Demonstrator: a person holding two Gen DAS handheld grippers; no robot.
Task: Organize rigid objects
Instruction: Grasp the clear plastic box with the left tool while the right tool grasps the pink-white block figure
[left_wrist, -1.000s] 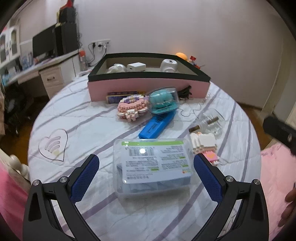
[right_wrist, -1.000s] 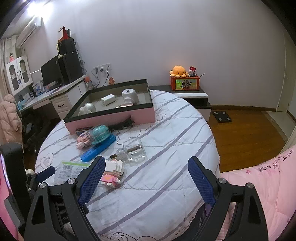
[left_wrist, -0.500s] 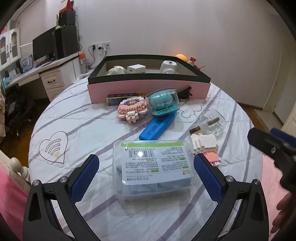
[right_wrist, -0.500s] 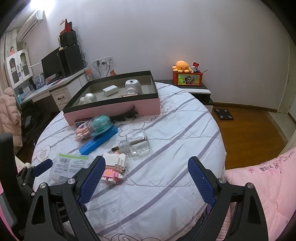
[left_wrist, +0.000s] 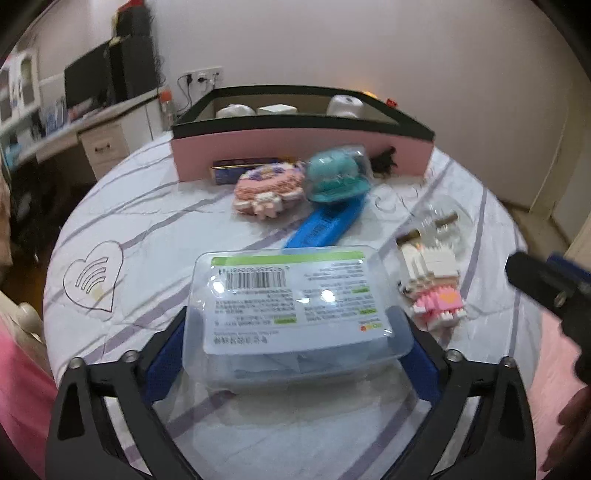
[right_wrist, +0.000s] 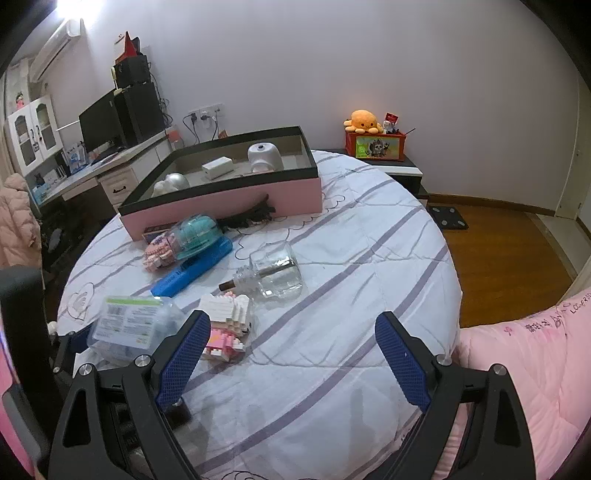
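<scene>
Two blue pads of the left gripper (left_wrist: 295, 317) closing on a clear plastic box (left_wrist: 291, 295), one pad at each short side wall, touching or all but touching; no telling from this view whether pressing firmly yet. Box flat on the white striped cover (left_wrist: 147, 221), barcode label facing up, nearest of all the things to the camera. Just to its right, a pink-and-white brick figure (left_wrist: 432, 284), lying on its side. Farther back, a long blue box (left_wrist: 325, 225) set at a slant, its far end under a teal toy in a clear dome (left_wrist: 336, 173), with a pink brick model (left_wrist: 266, 188) touching the dome's left side. Right of those, a glass bottle (left_wrist: 439, 221) on its side, blurred. Behind everything, a pink tray with a black rim (left_wrist: 295, 155), holding several white items. From the right wrist, right gripper (right_wrist: 291, 321) spread wide above the cover, nothing between its pads, left pad close to the brick figure yet apart from it. Clear plastic box at lower left, between the other tool's fingers, near the cover's edge. Inside the tray, a white charger block (right_wrist: 218, 167) and a white rounded device (right_wrist: 263, 157). Against the tray's pink front, a black hair clip (right_wrist: 251, 218).
</scene>
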